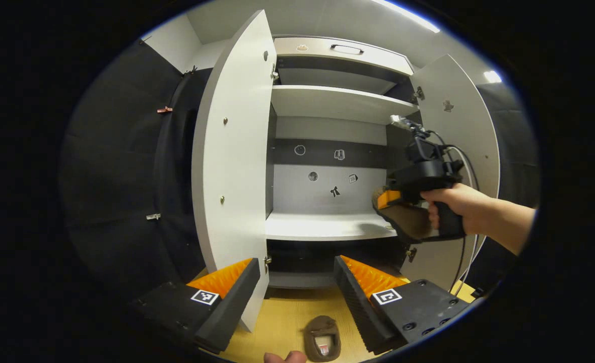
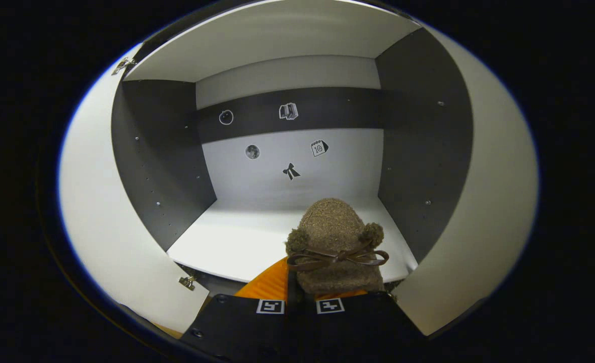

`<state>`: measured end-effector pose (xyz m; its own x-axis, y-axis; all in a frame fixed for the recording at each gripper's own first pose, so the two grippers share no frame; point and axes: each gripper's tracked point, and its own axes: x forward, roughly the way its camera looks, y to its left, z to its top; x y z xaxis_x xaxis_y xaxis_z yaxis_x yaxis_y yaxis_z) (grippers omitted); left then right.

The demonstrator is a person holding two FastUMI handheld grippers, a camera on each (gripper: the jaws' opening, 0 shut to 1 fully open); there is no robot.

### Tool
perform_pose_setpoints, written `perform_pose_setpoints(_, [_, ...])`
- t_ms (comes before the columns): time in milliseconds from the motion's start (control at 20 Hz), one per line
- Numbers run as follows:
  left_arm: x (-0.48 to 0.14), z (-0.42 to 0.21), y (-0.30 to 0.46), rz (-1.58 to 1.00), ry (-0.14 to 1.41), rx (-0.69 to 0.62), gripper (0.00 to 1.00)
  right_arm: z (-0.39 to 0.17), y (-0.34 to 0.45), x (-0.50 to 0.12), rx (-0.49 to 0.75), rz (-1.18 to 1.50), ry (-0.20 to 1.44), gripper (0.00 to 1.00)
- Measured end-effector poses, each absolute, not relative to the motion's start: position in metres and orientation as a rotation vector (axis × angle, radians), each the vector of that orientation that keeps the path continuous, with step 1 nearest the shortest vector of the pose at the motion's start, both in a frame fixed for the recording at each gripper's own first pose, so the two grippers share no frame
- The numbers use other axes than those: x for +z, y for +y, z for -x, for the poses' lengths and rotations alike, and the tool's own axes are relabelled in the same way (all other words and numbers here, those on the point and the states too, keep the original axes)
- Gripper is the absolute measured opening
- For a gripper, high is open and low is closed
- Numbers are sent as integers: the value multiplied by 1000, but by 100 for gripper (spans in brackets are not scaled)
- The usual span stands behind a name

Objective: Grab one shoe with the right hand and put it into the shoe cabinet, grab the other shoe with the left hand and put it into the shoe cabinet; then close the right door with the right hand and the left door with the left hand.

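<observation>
Currently we hold one shoe [image 2: 335,247], a brown fuzzy slipper with a bow, in our right gripper [image 2: 300,297], jaws clamped on its heel end so the toe leads toward the shoe cabinet [image 1: 337,101]. It hangs just above the front edge of the middle shelf [image 2: 226,247], near the cabinet's right wall. That shelf is bare, as is the shelf above. Both doors, left door [image 1: 232,151] and right door [image 1: 453,116], stand open. Our left gripper [image 1: 297,292] waits before the cabinet, jaws apart, over the other shoe [image 1: 322,338] on the floor [image 1: 282,317].
</observation>
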<state>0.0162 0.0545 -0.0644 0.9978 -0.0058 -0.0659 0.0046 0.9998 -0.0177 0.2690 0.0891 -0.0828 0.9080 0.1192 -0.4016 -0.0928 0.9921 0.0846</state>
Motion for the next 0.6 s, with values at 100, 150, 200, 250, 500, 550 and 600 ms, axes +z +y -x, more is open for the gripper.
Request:
perform_pose_setpoints(100, [-65,-15,54,20,69,-8,95,-298,92,-81,104,-62,398,8])
perform_pose_setpoints(150, [-65,-14,54,18,71,-9,95,-311,92,-82,99,-53,396,8])
perform_pose_setpoints(200, [-65,-13,55,17,68,-10,95,-325,92,-83,92,-44,389,8])
perform_pose_setpoints(250, [-65,-13,55,14,65,-11,95,-338,92,-85,88,-39,388,8])
perform_pose_setpoints(500, [-72,-12,62,22,85,4,95,-387,91,-108,46,-57,408,8])
perform_pose_setpoints(550, [-74,-13,63,28,90,7,95,-393,91,-114,39,-53,416,8])
perform_pose_setpoints(600, [-75,-13,64,31,94,9,95,-399,91,-121,37,-52,425,8])
